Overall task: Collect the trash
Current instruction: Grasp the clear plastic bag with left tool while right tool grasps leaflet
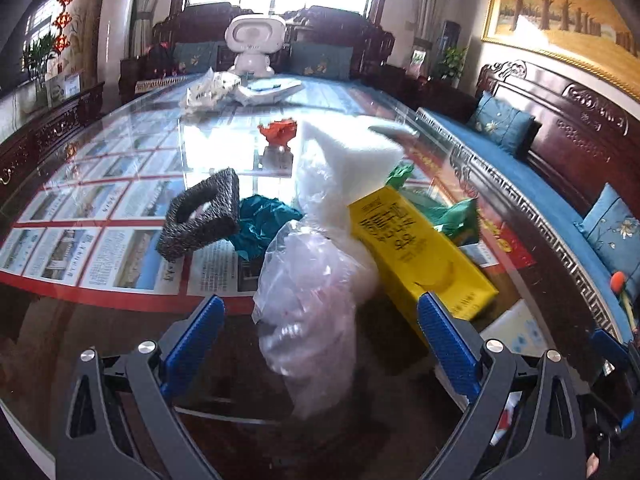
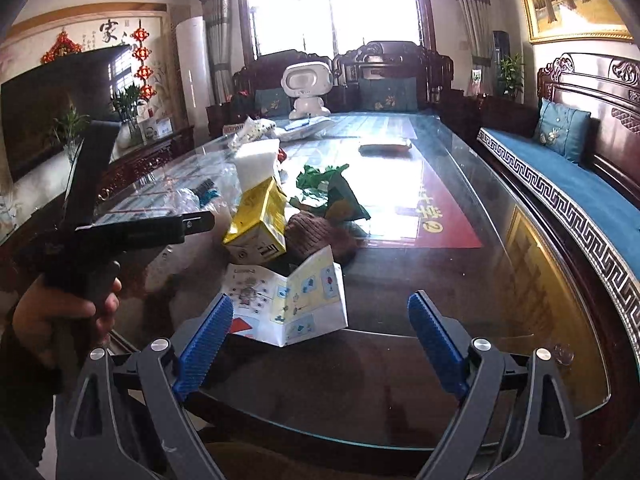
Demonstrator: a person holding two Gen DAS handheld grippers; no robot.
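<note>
In the left wrist view my left gripper (image 1: pixel 320 300) stands open over a crumpled clear plastic bag (image 1: pixel 308 300); the bag lies between the blue pads (image 1: pixel 196 340) without touching them. Behind the bag are a yellow carton (image 1: pixel 416 248), a white foam block (image 1: pixel 352 152), teal crumpled paper (image 1: pixel 264 224), a green wrapper (image 1: pixel 452 216) and an orange paper ball (image 1: pixel 280 130). My right gripper (image 2: pixel 320 300) is open too, nothing pressed, with a folded leaflet (image 2: pixel 292 300) just past its fingertips. The yellow carton (image 2: pixel 260 220) and a brown knitted lump (image 2: pixel 320 236) lie beyond it.
A grey mesh box (image 1: pixel 204 216) stands left of the pile. The long glass table (image 2: pixel 480 280) carries a white toy robot (image 2: pixel 306 88) and papers (image 1: pixel 268 90) at its far end. A hand (image 2: pixel 60 312) holds the left tool at left. A blue-cushioned bench (image 2: pixel 560 184) runs along the right.
</note>
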